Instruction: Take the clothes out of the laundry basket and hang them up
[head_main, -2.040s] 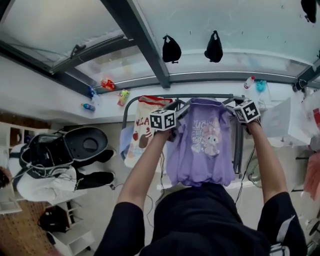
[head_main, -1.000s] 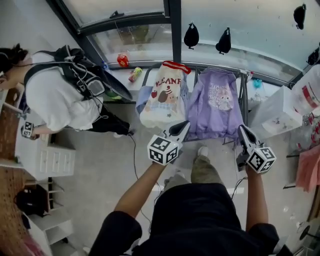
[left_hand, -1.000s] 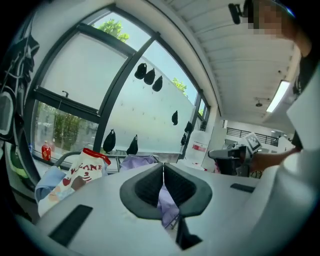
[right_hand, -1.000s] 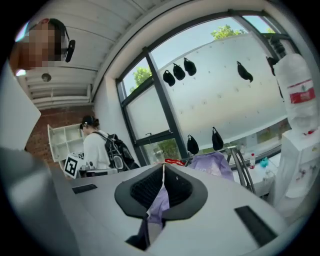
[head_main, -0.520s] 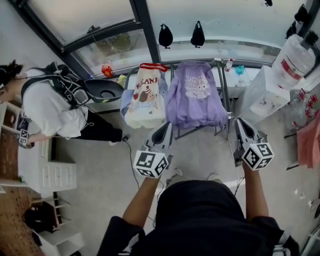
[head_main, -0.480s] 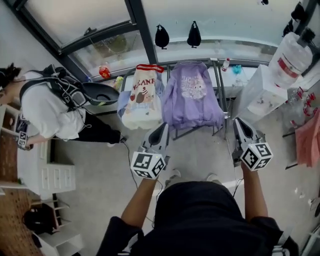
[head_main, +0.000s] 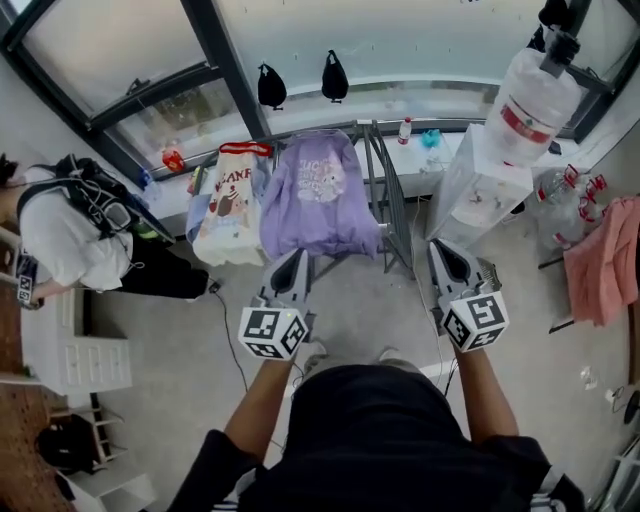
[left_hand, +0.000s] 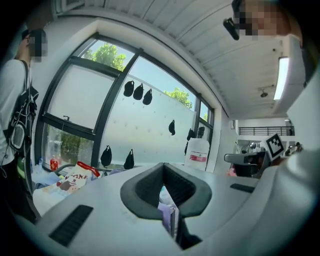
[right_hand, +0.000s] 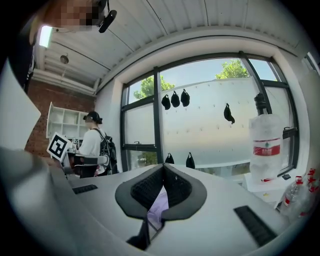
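A purple sweatshirt (head_main: 320, 195) with a cartoon print hangs on the metal drying rack (head_main: 388, 205) by the window. Beside it on the left hangs a cream printed garment (head_main: 228, 205). My left gripper (head_main: 296, 260) is in front of the rack, below the sweatshirt's hem and apart from it. Its jaws are shut with nothing in them. My right gripper (head_main: 438, 250) is held level with it to the right of the rack, also shut and empty. In the left gripper view the gripper (left_hand: 163, 172) points at the purple sweatshirt (left_hand: 165, 210). No laundry basket is in view.
A person with a backpack (head_main: 70, 225) stands at the left next to white drawers (head_main: 75, 350). A water dispenser (head_main: 500, 170) with a large bottle stands right of the rack. Pink cloth (head_main: 600, 260) hangs at the far right. Black pouches (head_main: 270, 85) hang on the window.
Both grippers have left the purple sweatshirt's shoulders and dropped back and down, empty. The sweatshirt stays hanging on the rack. The head view has swung right.
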